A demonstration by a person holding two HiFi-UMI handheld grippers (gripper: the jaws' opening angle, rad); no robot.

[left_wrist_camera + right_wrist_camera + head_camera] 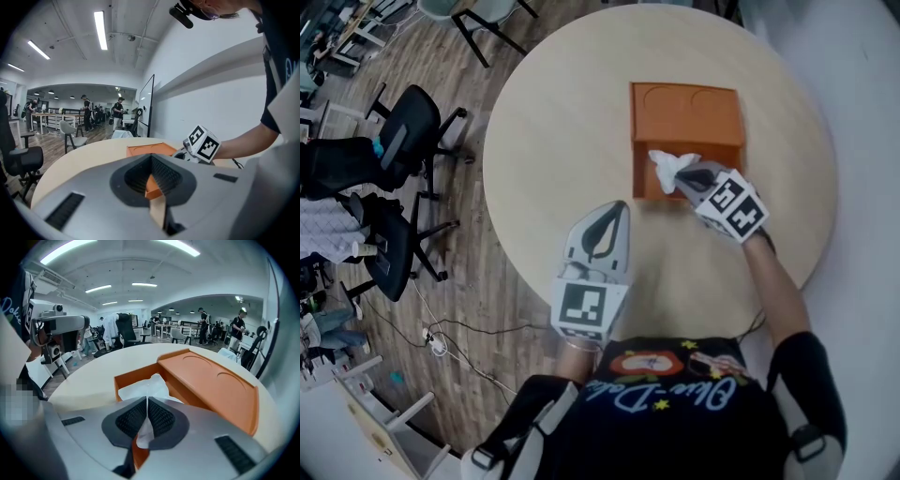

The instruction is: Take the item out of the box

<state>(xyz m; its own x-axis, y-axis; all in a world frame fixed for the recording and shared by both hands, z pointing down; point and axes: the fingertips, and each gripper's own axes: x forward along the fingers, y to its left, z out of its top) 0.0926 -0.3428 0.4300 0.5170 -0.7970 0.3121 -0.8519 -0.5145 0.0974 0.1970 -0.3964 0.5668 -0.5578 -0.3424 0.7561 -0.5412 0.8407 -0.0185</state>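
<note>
Right gripper (679, 178): clamped on white tissue paper (668, 165) | paper rose from orange box (684, 117), at the jaws | left gripper (620, 206): closed, empty, farther back

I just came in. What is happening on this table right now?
A person works at a round table with a gripper in each hand. The right gripper is shut on white paper in the open orange box; the paper is not yet out. The left gripper hangs over the table short of the box, jaws together, holding nothing.
</note>
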